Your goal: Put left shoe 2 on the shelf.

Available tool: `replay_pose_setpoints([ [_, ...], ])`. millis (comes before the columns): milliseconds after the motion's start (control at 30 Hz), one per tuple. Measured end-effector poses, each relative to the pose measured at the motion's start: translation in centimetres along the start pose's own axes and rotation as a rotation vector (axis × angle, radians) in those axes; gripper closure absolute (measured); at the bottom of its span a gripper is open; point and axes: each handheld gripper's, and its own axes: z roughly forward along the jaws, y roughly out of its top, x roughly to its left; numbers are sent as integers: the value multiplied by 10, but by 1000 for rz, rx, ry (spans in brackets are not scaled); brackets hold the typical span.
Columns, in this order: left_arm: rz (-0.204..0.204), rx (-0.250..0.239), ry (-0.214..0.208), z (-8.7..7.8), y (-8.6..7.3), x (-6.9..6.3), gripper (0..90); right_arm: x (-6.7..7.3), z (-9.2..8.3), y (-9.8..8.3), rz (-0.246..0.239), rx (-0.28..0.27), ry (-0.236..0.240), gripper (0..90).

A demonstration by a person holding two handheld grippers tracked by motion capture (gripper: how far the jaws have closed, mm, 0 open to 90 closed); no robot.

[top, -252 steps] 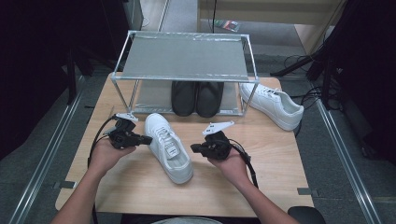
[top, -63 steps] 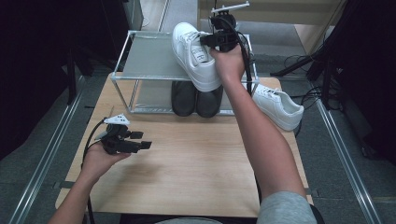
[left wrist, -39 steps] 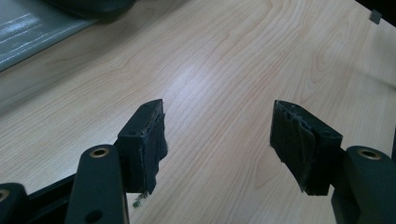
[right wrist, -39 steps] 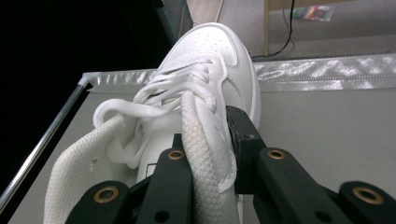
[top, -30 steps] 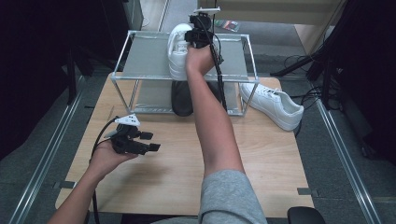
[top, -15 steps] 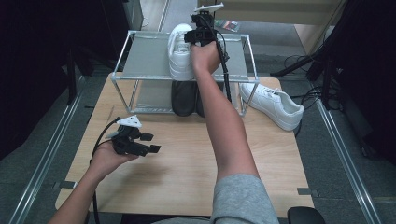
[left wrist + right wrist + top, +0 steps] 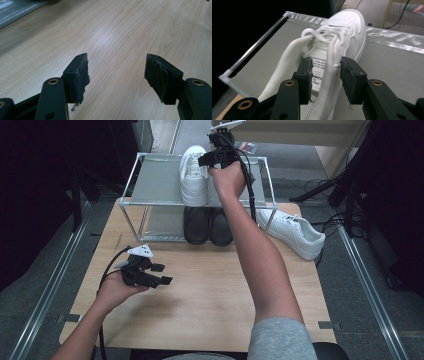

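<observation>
The right claw (image 7: 206, 159) is releasing the white sneaker (image 7: 194, 175) onto the rack's top shelf (image 7: 155, 185), its jaws having just been opening and straddling the tongue without pressing, so the next move is calling for a clean withdrawal toward the second sneaker (image 7: 295, 232) on the counter (image 7: 210, 290), while the left claw (image 7: 162, 274) is idling wide open and empty.

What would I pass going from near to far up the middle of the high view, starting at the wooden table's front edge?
Bare wooden table → pair of dark shoes under the rack → white shoe on the rack's top shelf → floor beyond.

Two white sneakers (image 7: 194, 175) (image 7: 293, 231), two black shoes (image 7: 196, 224) (image 7: 221, 226), one metal rack (image 7: 155, 185), two grippers (image 7: 161, 274) (image 7: 204, 160)
</observation>
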Motion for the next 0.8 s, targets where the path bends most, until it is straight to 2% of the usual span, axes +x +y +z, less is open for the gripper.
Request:
replay_pose_setpoints([
  [33, 0, -2, -4, 0, 0, 1, 365, 1, -4, -3, -4, 0, 29, 614],
  [67, 0, -2, -4, 0, 0, 1, 365, 1, -4, -3, -4, 0, 29, 614],
  [233, -11, -5, -2, -1, 0, 3, 365, -3, -14, -14, -25, 2, 97, 593],
  [467, -20, -8, -5, -1, 1, 5, 365, -3, -25, -20, -73, 10, 122, 558],
  [567, -23, -9, -2, -1, 1, 6, 365, -4, -34, -23, -90, -13, 133, 562],
  [733, -24, -5, -7, 1, 2, 6, 365, -6, -44, -28, -91, -18, 156, 564],
  [800, -24, -6, -7, 1, 2, 6, 365, -6, -48, -32, -105, -18, 156, 557],
])
